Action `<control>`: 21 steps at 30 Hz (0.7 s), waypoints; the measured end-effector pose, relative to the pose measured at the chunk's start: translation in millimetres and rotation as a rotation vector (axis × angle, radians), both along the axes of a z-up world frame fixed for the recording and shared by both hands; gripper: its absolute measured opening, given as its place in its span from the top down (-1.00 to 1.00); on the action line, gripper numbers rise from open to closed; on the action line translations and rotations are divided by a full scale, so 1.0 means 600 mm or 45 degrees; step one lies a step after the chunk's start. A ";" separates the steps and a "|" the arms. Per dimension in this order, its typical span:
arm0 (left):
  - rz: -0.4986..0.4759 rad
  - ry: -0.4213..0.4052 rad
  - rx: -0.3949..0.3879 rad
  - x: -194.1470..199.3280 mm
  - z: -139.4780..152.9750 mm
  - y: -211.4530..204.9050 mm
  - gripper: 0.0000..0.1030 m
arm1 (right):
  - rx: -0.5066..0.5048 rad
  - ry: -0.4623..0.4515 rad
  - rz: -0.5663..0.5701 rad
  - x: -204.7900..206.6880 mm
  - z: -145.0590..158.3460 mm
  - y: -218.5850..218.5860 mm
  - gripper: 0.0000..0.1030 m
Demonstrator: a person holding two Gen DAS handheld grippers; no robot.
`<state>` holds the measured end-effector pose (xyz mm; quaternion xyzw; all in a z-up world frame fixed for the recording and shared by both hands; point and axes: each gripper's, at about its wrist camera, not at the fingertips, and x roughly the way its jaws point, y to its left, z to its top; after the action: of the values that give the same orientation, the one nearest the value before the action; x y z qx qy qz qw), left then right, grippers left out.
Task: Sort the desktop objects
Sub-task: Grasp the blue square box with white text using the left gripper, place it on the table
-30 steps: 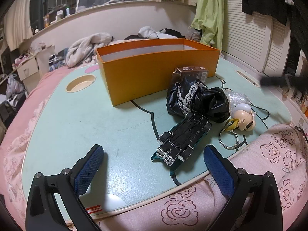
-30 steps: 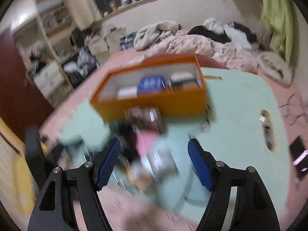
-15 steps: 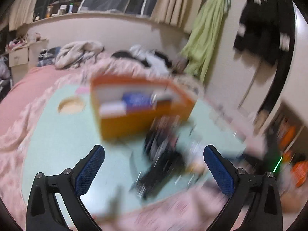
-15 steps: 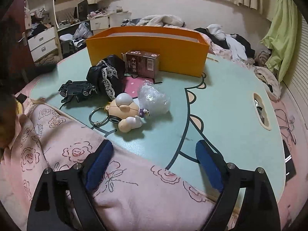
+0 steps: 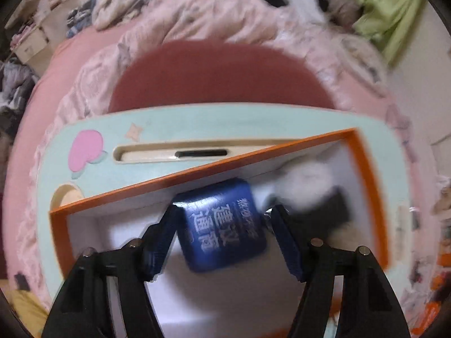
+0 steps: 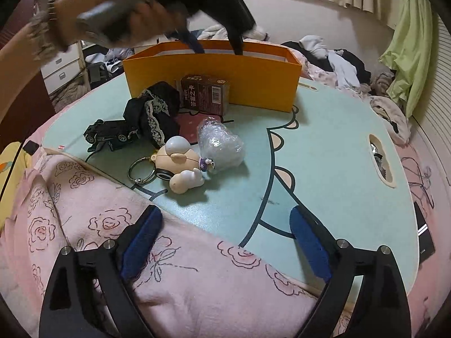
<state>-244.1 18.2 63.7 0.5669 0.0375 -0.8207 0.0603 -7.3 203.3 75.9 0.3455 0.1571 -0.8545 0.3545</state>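
In the left wrist view my left gripper [image 5: 224, 225] reaches down into the orange box [image 5: 197, 170], its fingers on either side of a blue packet [image 5: 222, 228] with white characters; whether they press on it I cannot tell. The right wrist view shows that gripper [image 6: 217, 46] dipping into the orange box [image 6: 214, 81]. My right gripper [image 6: 225, 236] is open and empty above the pink blanket, near the table's front edge. On the table lie a brown carton [image 6: 204, 94], black lace cloth [image 6: 153, 109], a black toy car [image 6: 111, 133], a doll keychain [image 6: 176, 166] and a bubble-wrap bundle [image 6: 220, 143].
A white and a dark object [image 5: 315, 194], blurred, lie in the box's right end. The mint table [image 6: 324, 152] has a slot [image 5: 174, 153] behind the box and a cut-out [image 6: 380, 160] at right. A pink rose blanket [image 6: 169, 281] covers the near edge.
My left gripper has swung up from the table's near edge and down into the orange box, narrowing around the blue packet. My right gripper has settled low by the blanket.
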 end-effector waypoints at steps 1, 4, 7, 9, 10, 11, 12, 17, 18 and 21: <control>0.027 0.007 -0.007 -0.003 -0.003 0.000 -0.34 | -0.002 0.002 0.001 -0.001 0.002 0.005 -0.80; 0.053 -0.050 0.041 -0.010 -0.027 -0.013 -0.34 | -0.009 0.005 0.001 0.002 0.009 0.020 -0.80; 0.007 -0.048 0.054 -0.001 -0.033 -0.021 -0.29 | -0.011 0.007 -0.002 0.010 0.014 0.022 -0.81; -0.021 -0.043 0.086 0.008 -0.034 -0.031 -0.28 | -0.011 0.008 -0.003 0.017 0.016 0.023 -0.81; -0.032 -0.011 0.117 0.016 -0.029 -0.037 -0.28 | -0.012 0.007 -0.003 0.018 0.017 0.025 -0.82; -0.040 0.025 0.158 0.025 -0.022 -0.043 -0.28 | -0.013 0.007 -0.003 0.018 0.018 0.026 -0.82; -0.044 0.076 0.229 0.038 -0.013 -0.057 -0.28 | -0.013 0.006 -0.003 0.019 0.020 0.027 -0.82; -0.067 0.357 0.437 0.124 0.086 -0.100 -0.28 | -0.013 0.006 -0.003 0.021 0.023 0.031 -0.82; -0.079 0.411 0.472 0.144 0.105 -0.101 -0.28 | -0.013 0.006 -0.004 0.022 0.025 0.032 -0.82; -0.119 0.545 0.563 0.220 0.141 -0.112 -0.28 | -0.013 0.005 -0.004 0.024 0.028 0.032 -0.82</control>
<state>-112.3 -49.2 148.3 0.3816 0.2010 -0.8953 -0.1116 7.1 222.6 92.6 0.3422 0.1529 -0.8566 0.3545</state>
